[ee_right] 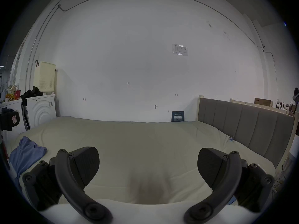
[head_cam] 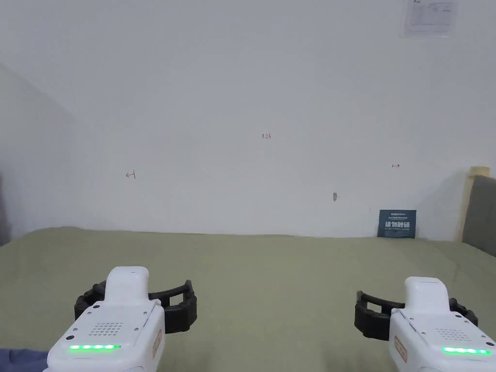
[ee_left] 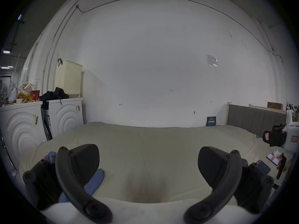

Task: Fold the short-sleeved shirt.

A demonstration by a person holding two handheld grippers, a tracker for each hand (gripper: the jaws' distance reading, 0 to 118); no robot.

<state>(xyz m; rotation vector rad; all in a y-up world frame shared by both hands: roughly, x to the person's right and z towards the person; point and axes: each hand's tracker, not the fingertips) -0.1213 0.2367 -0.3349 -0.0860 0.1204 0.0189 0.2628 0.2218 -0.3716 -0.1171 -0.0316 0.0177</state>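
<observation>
Left gripper point(ee_left: 148, 166): you hold it low over the bed, fingers point(ee_left: 85, 162) spread wide with nothing between them; in the head view it sits at the lower left of the frame point(head_cam: 140, 302), green lights lit on its white body.
Right gripper point(ee_right: 148, 165): same story on your other side, fingers point(ee_right: 212, 166) wide apart and empty above the sheet; lower right of the frame in the head view point(head_cam: 411, 310).
Shirt point(ee_right: 26, 153): blue, rumpled, lying on the bed at the left edge of the right gripper view; in the left gripper view a fold of it shows in the lower left, behind and just beside your left finger point(ee_left: 95, 181); a sliver peeks in at the bottom left corner of the head view point(head_cam: 22, 359).
Contact: neither gripper touches the shirt; the right one is well apart from it.
Bed point(head_cam: 271, 276): pale green sheet, mostly smooth, filling the lower half of the head view.
Headboard point(ee_right: 242, 127): grey, padded, at the right of the frame.
Wall point(head_cam: 242, 97): white, with a small dark blue sign point(head_cam: 396, 223) leaning at its foot at lower right.
Phones point(ee_left: 268, 161): two lying on the bed at the right edge of the left gripper view.
Washing machines point(ee_left: 64, 114): at the left, a cream basket point(ee_left: 68, 77) on top.
</observation>
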